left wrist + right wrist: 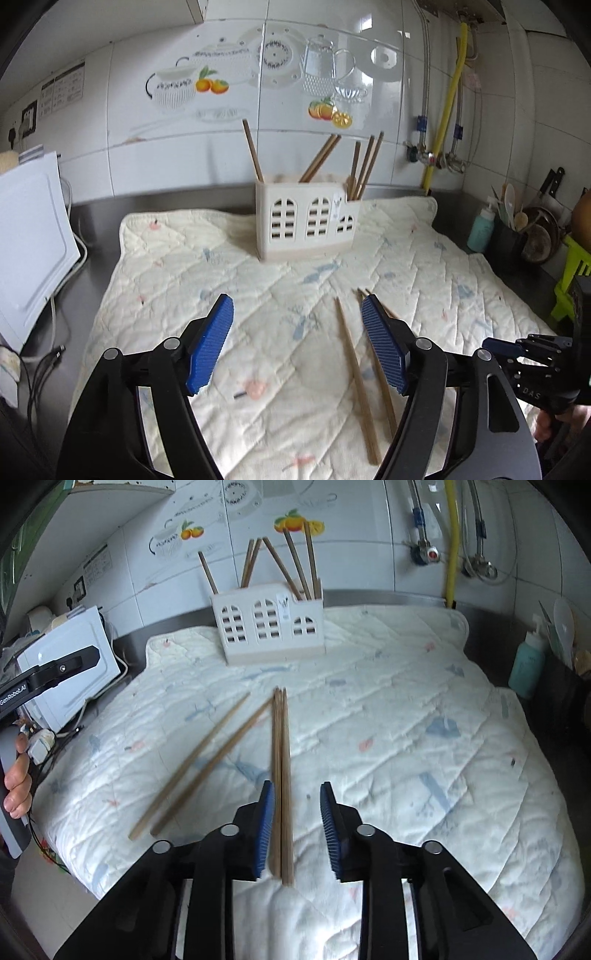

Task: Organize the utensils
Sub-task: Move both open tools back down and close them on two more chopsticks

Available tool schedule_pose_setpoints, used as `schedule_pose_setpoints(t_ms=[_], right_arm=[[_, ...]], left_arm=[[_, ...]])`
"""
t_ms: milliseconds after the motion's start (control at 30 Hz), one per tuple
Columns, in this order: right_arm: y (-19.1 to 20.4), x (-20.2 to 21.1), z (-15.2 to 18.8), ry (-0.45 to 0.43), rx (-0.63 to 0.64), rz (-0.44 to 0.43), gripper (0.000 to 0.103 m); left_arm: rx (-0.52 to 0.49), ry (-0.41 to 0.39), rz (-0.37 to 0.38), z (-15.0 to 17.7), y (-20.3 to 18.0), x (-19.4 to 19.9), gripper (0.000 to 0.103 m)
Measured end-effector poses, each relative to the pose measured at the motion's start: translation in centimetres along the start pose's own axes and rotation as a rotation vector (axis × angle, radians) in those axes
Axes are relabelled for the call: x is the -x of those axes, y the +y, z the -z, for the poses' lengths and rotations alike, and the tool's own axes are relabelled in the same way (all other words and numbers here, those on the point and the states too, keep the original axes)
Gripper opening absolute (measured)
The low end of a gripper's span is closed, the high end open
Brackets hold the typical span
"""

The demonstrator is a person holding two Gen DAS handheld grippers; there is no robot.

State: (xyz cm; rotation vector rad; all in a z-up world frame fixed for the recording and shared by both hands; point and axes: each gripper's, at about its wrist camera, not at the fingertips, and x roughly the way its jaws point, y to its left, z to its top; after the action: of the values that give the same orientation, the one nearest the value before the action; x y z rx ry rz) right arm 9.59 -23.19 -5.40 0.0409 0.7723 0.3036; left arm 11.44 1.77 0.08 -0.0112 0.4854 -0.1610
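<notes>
A white ceramic holder (306,218) (269,627) with arched cut-outs stands at the back of a quilted cloth (258,295) (406,738), with several wooden chopsticks upright in it. My left gripper (297,347) is open over the cloth with nothing between its fingers. Two loose chopsticks (354,369) lie just inside and under its right finger. My right gripper (297,830) is low over the cloth. A pair of chopsticks (280,768) lies between its jaws, against the left pad (266,827), with a gap to the right pad (330,834). Two more chopsticks (199,764) lie slanted to the left.
A white appliance (33,240) (70,664) and cables (44,369) sit left of the cloth. On the right stand a teal bottle (480,229) (526,664), a black caddy (513,243) of spoons and a green rack (569,284). A yellow pipe (447,110) runs down the tiled wall.
</notes>
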Motion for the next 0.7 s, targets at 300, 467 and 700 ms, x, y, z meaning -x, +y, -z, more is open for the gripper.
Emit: schedule_pose_setpoints(t_ms=[300,467,700], right_arm=[[0.0,-1.8,2.1,0.060,0.001,-0.021,0.013],[0.5,-2.5,2.3,0.074,0.022,-0.014,0.013],[0.0,-2.6,2.3,0.080,0.021,0.006,0.011]], left_arm=[[0.011,0.068,-0.004,3.2,-0.1,-0.4,0.072],[0.026,0.097,-0.007,4.2,0.3,-0.6,0.072],[0.027,0.129,-0.007,5.1,0.5,-0.9,0.072]])
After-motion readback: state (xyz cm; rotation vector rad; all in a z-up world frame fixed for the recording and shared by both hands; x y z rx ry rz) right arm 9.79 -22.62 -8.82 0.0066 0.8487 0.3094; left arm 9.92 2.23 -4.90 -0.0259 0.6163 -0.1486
